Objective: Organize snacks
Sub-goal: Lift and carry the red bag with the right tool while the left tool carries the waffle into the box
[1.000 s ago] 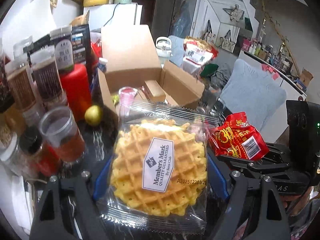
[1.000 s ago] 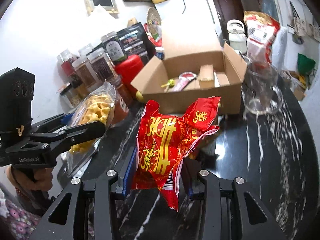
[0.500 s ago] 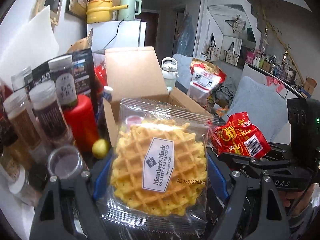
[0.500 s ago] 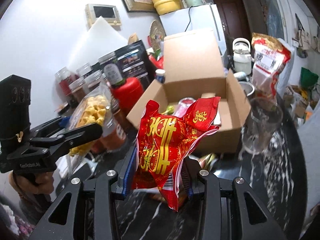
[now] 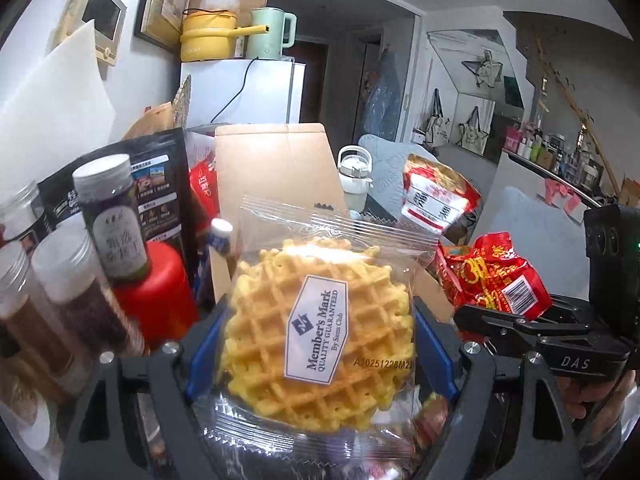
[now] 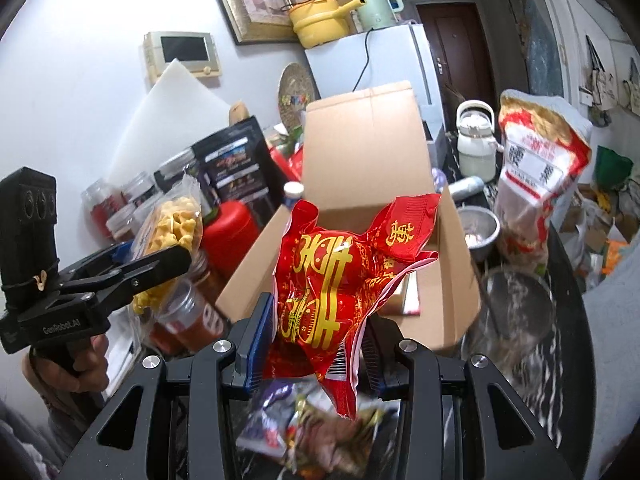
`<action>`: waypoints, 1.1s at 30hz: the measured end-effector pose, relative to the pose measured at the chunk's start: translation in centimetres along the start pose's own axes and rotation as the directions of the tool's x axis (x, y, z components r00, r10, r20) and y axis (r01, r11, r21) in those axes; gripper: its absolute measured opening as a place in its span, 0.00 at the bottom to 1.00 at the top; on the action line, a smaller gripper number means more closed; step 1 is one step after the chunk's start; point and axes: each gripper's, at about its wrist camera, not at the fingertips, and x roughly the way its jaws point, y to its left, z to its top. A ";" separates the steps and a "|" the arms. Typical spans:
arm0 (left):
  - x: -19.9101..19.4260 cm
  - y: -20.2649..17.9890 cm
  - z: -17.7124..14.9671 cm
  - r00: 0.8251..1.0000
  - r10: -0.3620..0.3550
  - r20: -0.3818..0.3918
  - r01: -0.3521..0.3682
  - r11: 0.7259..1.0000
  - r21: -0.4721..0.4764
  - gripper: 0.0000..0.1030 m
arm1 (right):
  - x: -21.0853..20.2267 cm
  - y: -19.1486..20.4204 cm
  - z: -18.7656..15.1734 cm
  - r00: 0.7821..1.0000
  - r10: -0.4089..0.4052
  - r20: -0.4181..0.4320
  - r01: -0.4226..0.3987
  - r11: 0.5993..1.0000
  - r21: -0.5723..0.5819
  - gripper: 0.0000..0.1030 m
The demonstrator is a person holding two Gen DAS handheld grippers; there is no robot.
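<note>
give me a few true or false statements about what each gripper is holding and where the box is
1. The left gripper holds a wrapped waffle. True.
2. The right gripper is empty. False: its fingers are shut on a red snack packet.
3. The cardboard box stands with its flaps open. True.
4. The waffle is unwrapped. False: it sits in a clear plastic wrapper with a white label.
5. The yellow pot is inside the box. False: it sits on top of the white fridge, beside a pale green kettle.
</note>
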 end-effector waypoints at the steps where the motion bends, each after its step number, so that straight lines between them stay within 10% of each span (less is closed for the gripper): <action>1: 0.4 0.1 0.5 1.000 -0.001 0.004 0.001 1.000 -0.004 0.81 | 0.1 -0.2 0.4 1.000 0.001 0.005 -0.001 1.000 -0.001 0.39; 16: 6.6 0.7 4.6 0.996 0.058 0.063 -0.059 0.998 0.015 0.81 | 4.0 -3.1 6.0 1.000 0.006 0.007 -0.006 1.000 0.001 0.39; 23: 10.1 1.5 5.6 1.000 0.007 0.015 -0.007 1.000 -0.004 0.81 | 6.4 -4.1 8.0 0.999 0.032 0.014 -0.032 0.999 0.030 0.39; 33: 14.5 3.1 4.5 0.992 0.107 -0.070 -0.109 0.994 -0.020 0.81 | 10.8 -5.3 8.3 0.998 0.009 -0.055 -0.006 0.999 0.043 0.39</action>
